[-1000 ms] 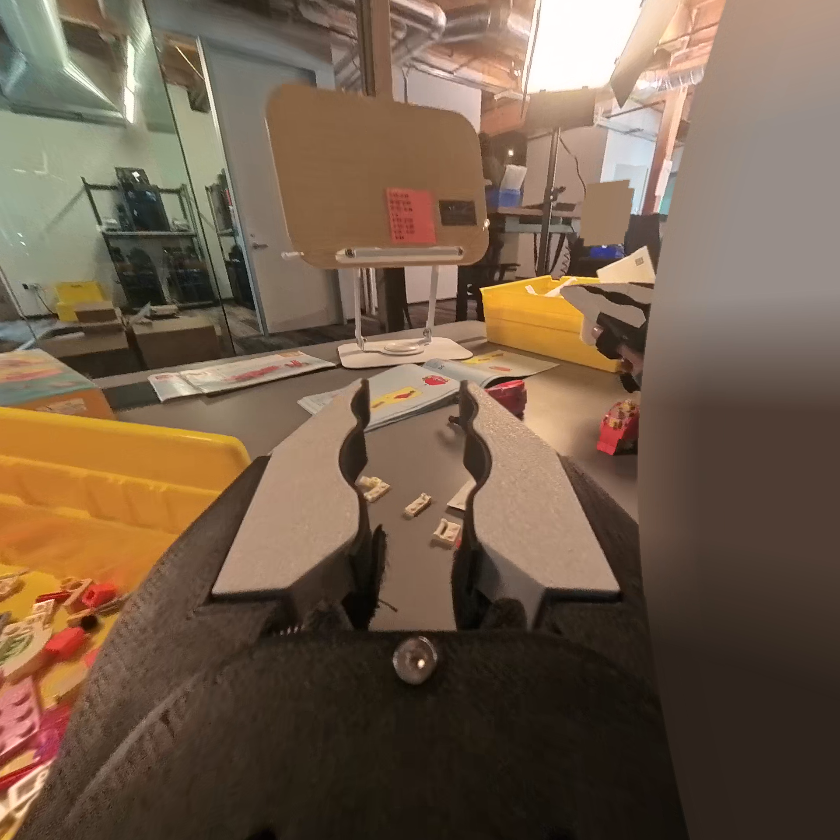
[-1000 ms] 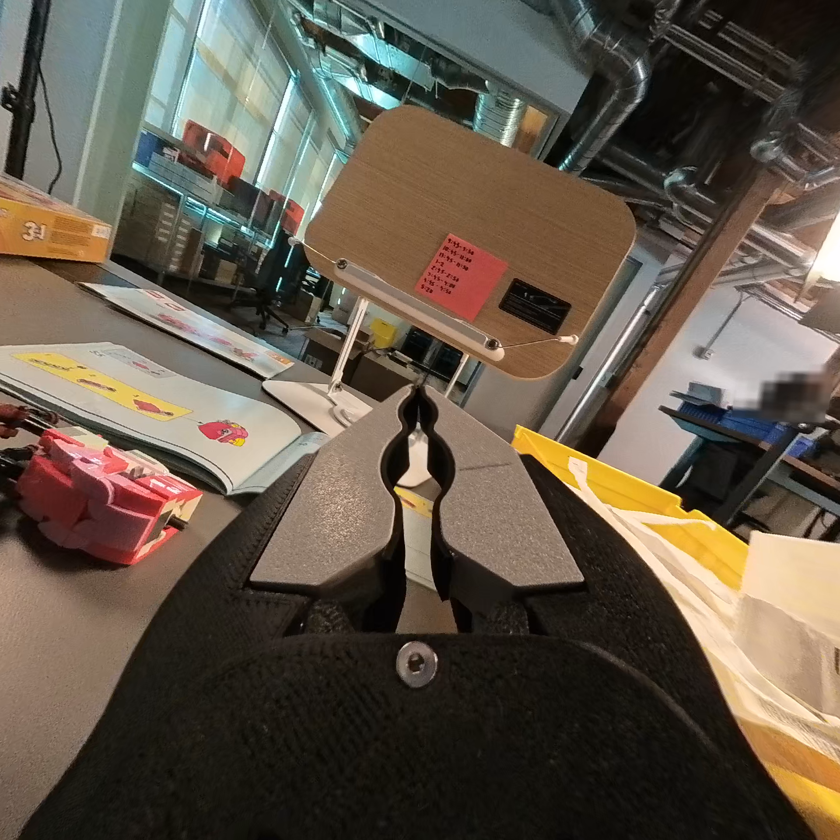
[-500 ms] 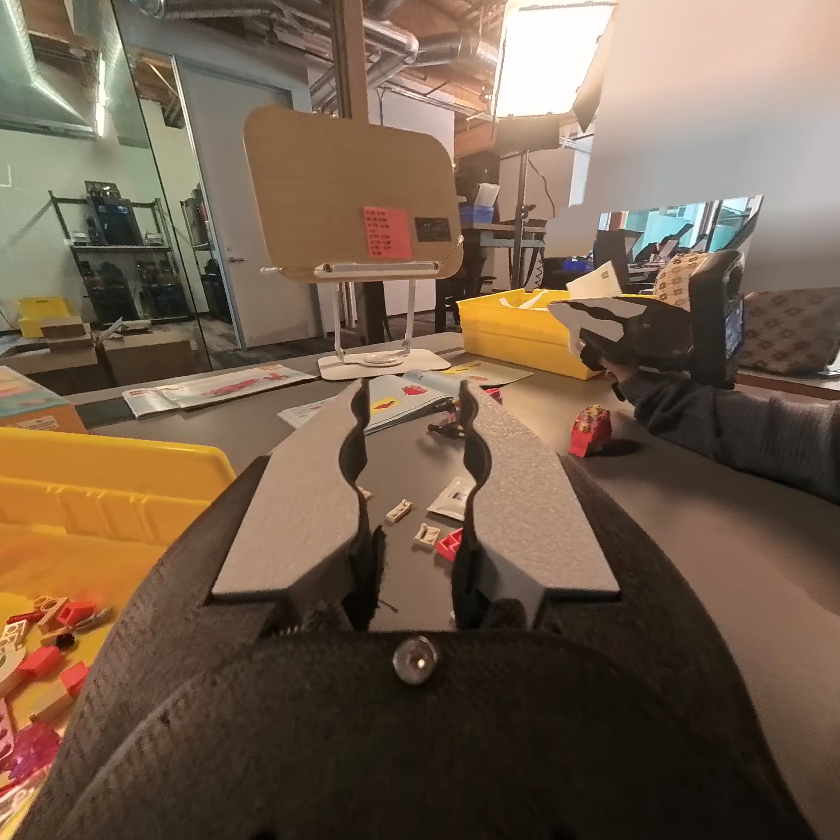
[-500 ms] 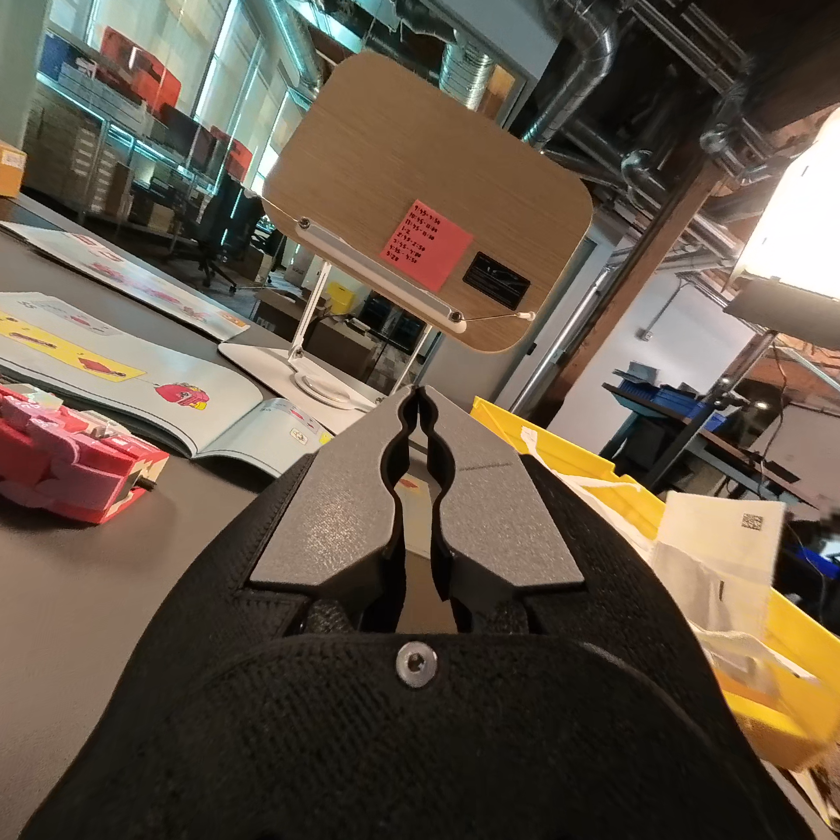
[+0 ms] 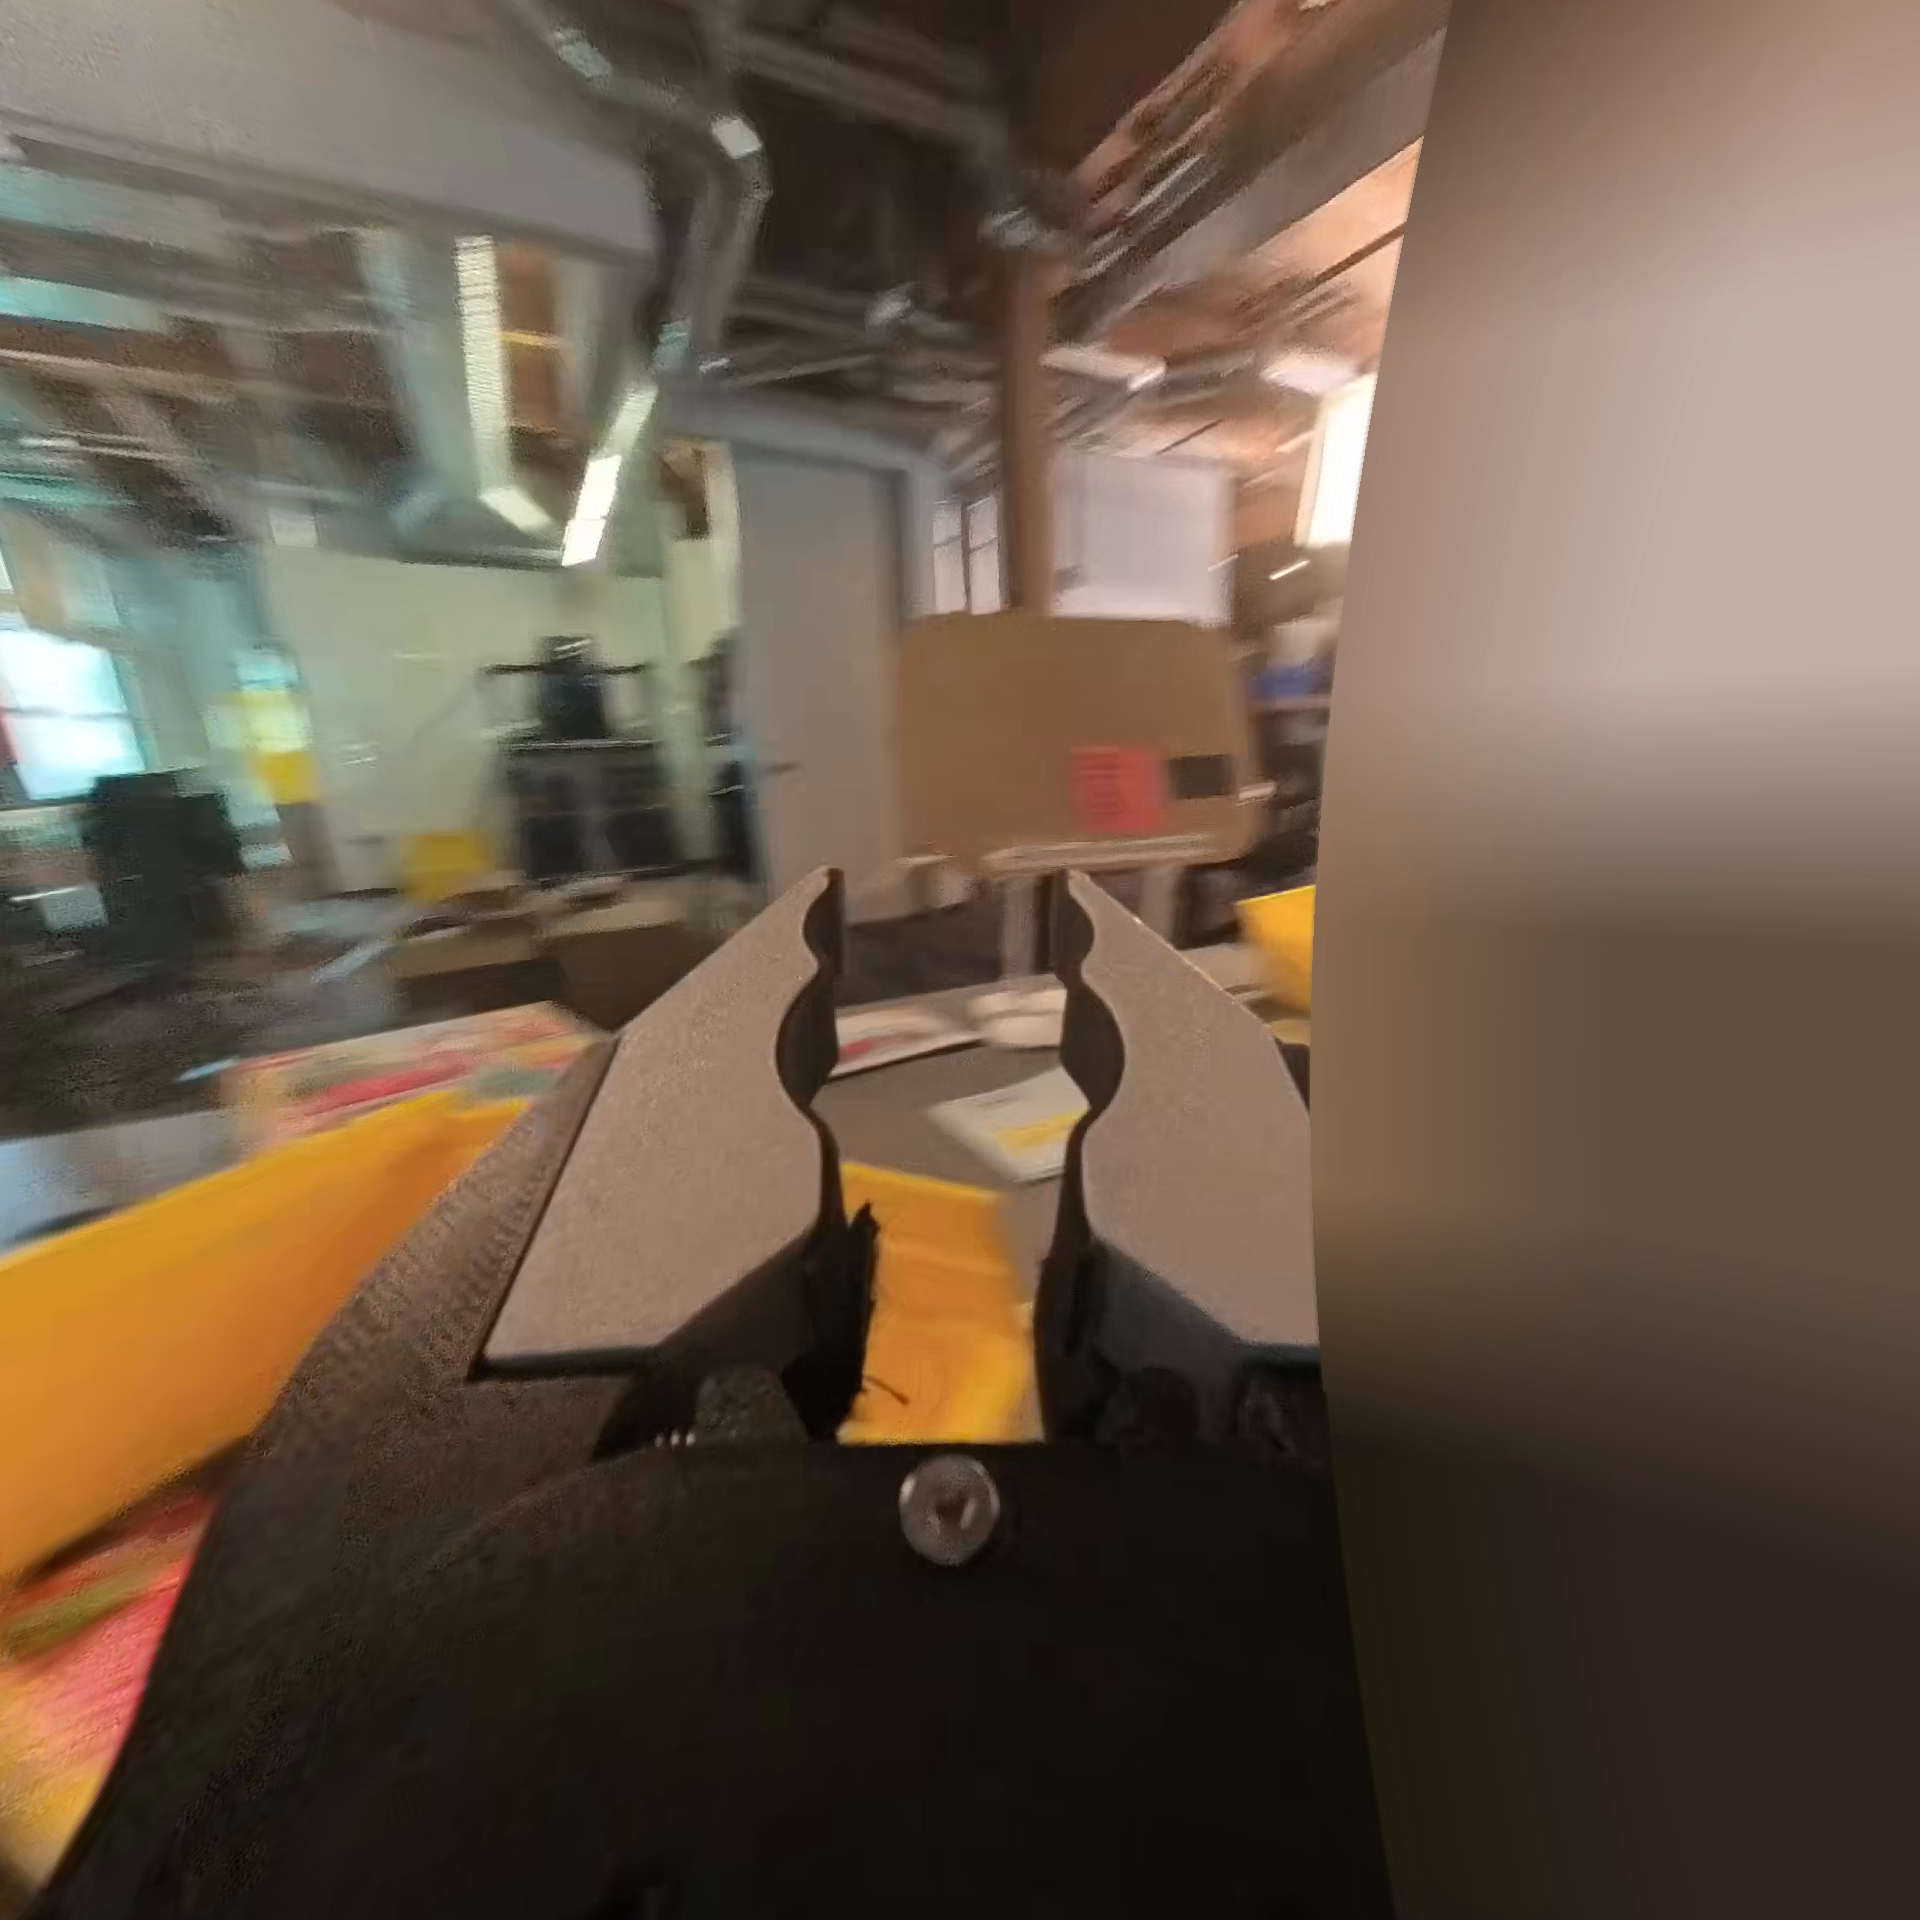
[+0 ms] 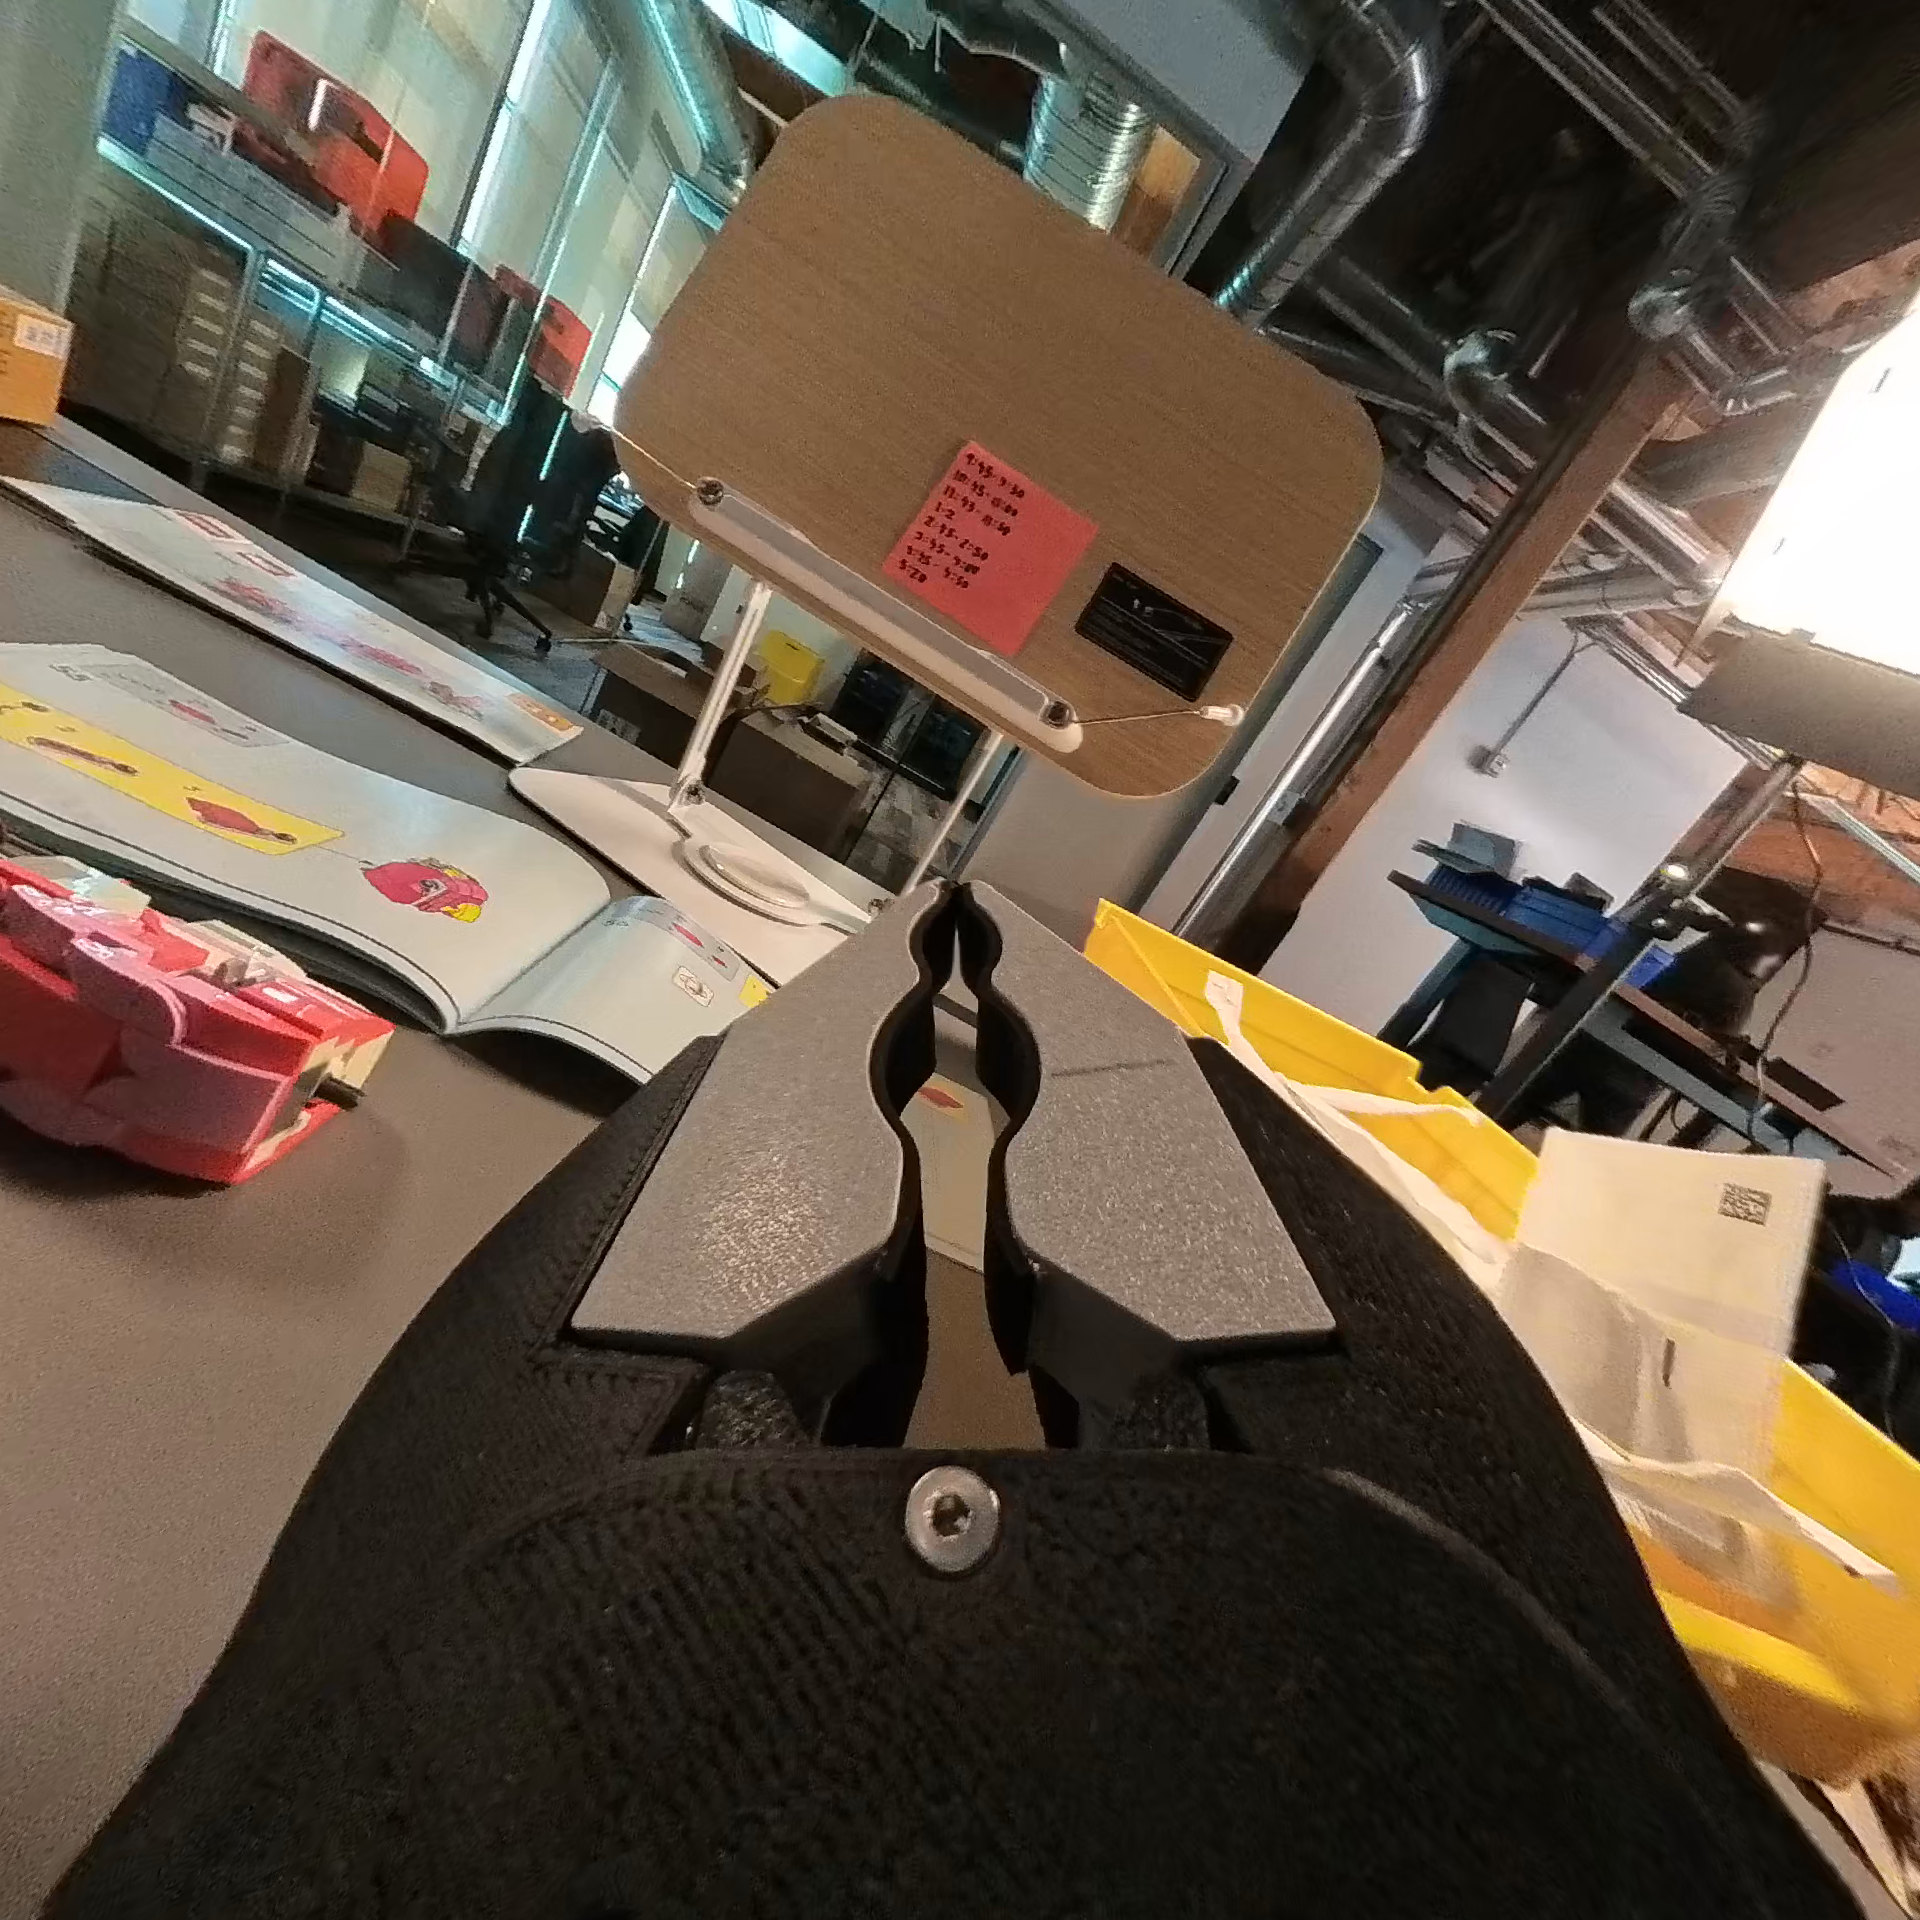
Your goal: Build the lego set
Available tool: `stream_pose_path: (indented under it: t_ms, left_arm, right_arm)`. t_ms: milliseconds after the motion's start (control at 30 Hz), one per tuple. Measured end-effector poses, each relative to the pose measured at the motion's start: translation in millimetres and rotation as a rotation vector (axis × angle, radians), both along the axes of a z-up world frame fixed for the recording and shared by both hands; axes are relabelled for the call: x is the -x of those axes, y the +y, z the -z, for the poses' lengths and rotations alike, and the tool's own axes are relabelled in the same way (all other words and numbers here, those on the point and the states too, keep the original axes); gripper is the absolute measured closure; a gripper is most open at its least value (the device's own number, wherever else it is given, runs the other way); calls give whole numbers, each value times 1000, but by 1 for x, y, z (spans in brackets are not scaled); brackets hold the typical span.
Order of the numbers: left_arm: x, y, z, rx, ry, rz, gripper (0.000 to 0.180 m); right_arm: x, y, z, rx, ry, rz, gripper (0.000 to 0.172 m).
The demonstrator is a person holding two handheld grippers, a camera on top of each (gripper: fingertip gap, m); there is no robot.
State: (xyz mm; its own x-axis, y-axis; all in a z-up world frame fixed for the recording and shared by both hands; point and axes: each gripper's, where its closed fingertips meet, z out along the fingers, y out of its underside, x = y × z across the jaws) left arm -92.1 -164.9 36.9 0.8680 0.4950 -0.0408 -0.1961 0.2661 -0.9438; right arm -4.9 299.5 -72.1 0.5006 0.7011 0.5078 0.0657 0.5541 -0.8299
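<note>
My left gripper [image 5: 951,883] is open and holds nothing; it hangs raised and tilted up above a yellow bin [image 5: 208,1288] at the table's left, and its view is blurred. My right gripper [image 6: 956,891] is shut with its fingertips together and nothing between them. It sits low over the dark table [image 6: 260,1278], between a red and pink brick model [image 6: 156,1039] on its left and a yellow bin of plastic bags [image 6: 1351,1049] on its right. An open instruction booklet [image 6: 364,862] lies beyond the model.
A wooden book stand [image 6: 987,416] with a red sticky note stands at the table's back; it also shows in the left wrist view [image 5: 1070,727]. Another booklet [image 6: 312,613] lies at the far left. A colourful box [image 5: 416,1070] sits behind the left bin. My right fingertips sit around 50 cm from my left ones.
My left gripper has swung up and to the left, from over the loose small pieces on the table to above the yellow bin; it stays open. My right gripper stays shut and has hardly moved.
</note>
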Motion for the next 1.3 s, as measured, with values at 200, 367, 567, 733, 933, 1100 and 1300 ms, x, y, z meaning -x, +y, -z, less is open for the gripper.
stream_pose_path:
  t_ms: [200,367,567,733,933,1100,1300]
  left_arm:
    - [107,-61,10,417,-360,-160,161]
    - [162,-54,72,836,-768,-70,159]
    - [139,-16,131,1135,-1057,248,146]
    - [123,-15,158,1288,-1139,271,139]
    - [98,-34,194,1518,-1149,280,154]
    - [132,-22,188,1361,-1099,196,155]
    - [228,-7,161,1137,-893,-62,156]
  right_arm:
    - [4,-3,1,-12,-13,-12,172]
    - [4,-2,2,-9,-15,-10,172]
    - [5,-1,3,-11,-21,-9,172]
    - [6,-2,3,-12,-27,-16,172]
    - [7,-3,4,-9,-27,-21,172]
    - [6,-2,3,-4,-22,-22,172]
    - [7,-2,3,-4,-23,-25,172]
